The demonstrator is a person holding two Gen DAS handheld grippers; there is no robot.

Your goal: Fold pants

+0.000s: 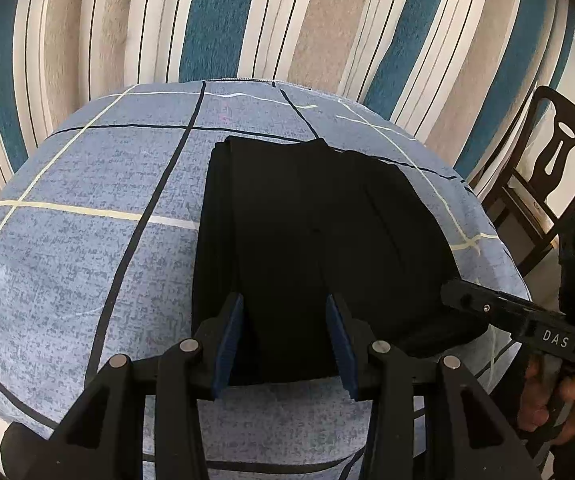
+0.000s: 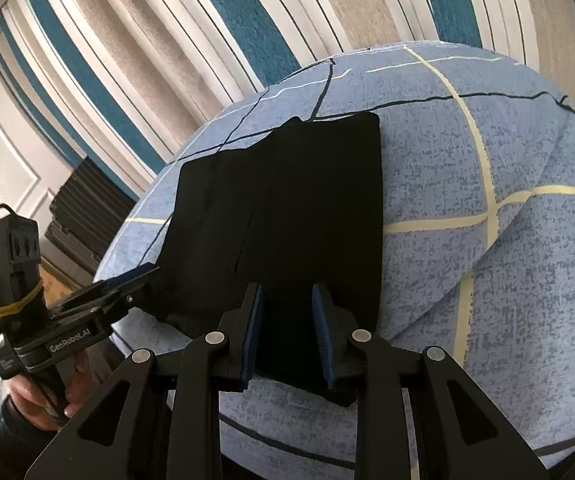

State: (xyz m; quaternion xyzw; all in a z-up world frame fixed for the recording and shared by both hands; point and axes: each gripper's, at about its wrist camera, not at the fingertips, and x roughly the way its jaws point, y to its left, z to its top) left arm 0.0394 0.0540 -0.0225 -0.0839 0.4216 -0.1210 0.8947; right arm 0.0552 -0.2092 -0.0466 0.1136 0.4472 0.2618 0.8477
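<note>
A: Near field first. Left gripper [image 1: 285, 340]: fingers [image 1: 229, 340] apart, with the near hem of the pants [image 1: 307, 232] lying between them. I can't see the pads pressing on the cloth, so I log it as not clamped.

B: Same for the right gripper [image 2: 287, 336] — fingers [image 2: 253, 336] standing apart over the near right corner of the pants [image 2: 279, 208], gap narrower than the left's. Cloth sits between them, no pinch visible.

A: Location of the pants: lying flat on the bench [image 1: 67, 240], on its blue checked cover, already doubled into a dark rectangle. Far edge sits close to the bench's far edge, by the striped curtain [image 1: 247, 20].

B: Handling, my judgement only: soft, limp, light. No stiffness — lifted from a single point it would sag and the layers would slide apart. Several layers stacked, so the near hem is thick.

A: Agreed. The weave looks matte, probably not slippery, but the top layer could skid over the one below if dragged.

B: Where to hold: the two near corners, one per gripper, biting through all layers at once. Keep the hem taut between them when carrying it toward the far edge.

A: Risk: catching the cover along with the hem.

B: Chair [image 1: 547, 168] off to the right, well apart.
</note>
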